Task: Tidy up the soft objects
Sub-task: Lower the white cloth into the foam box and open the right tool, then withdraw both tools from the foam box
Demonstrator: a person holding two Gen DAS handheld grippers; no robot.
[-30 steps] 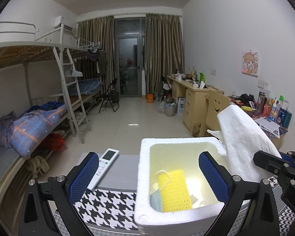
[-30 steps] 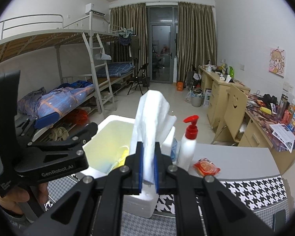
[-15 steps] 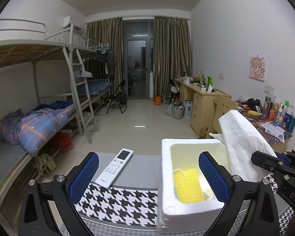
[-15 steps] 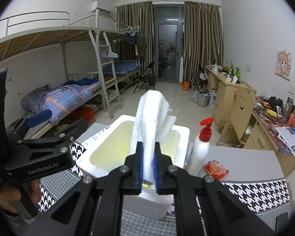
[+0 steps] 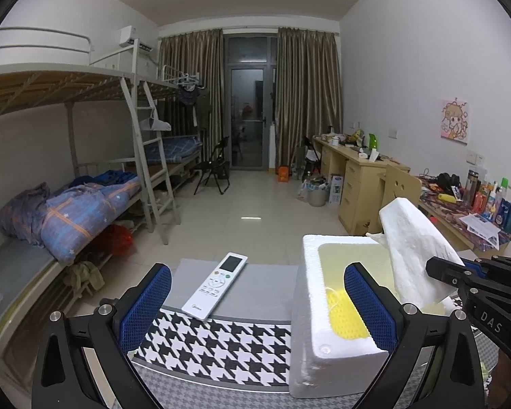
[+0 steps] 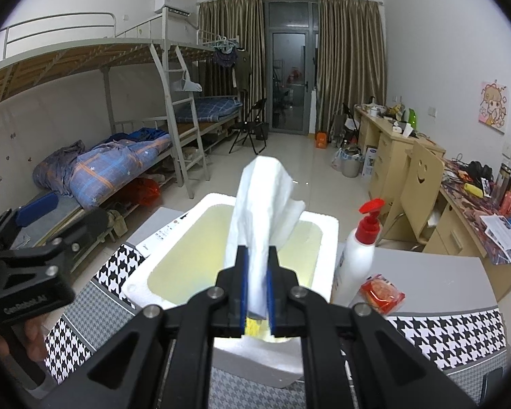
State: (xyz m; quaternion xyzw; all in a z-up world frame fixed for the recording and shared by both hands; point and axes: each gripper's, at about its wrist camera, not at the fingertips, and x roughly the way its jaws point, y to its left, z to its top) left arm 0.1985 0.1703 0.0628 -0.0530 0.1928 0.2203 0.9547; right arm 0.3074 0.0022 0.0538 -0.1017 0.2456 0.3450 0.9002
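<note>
Dorm rm: bunk beds [image 5: 85, 143], desks [image 5: 354, 167].

Over the white foam box [image 6: 327, 238] the opening is partly filled: a white folded cloth [image 6: 262, 204] stands upright in it, pinched between the right gripper [image 6: 255, 289] fingers, with a yellow sponge [image 5: 344, 317] lying low inside. At 3 o'clock of the box, a white pump bottle [image 6: 361, 259] stands just beside its wall, a red packet [image 6: 381, 293] near its base. At 9 o'clock, a remote control [image 5: 218, 284] lies on the table [image 5: 265, 279]; the left gripper [image 5: 255, 303] hangs spread wide there, one finger over the box.
</note>
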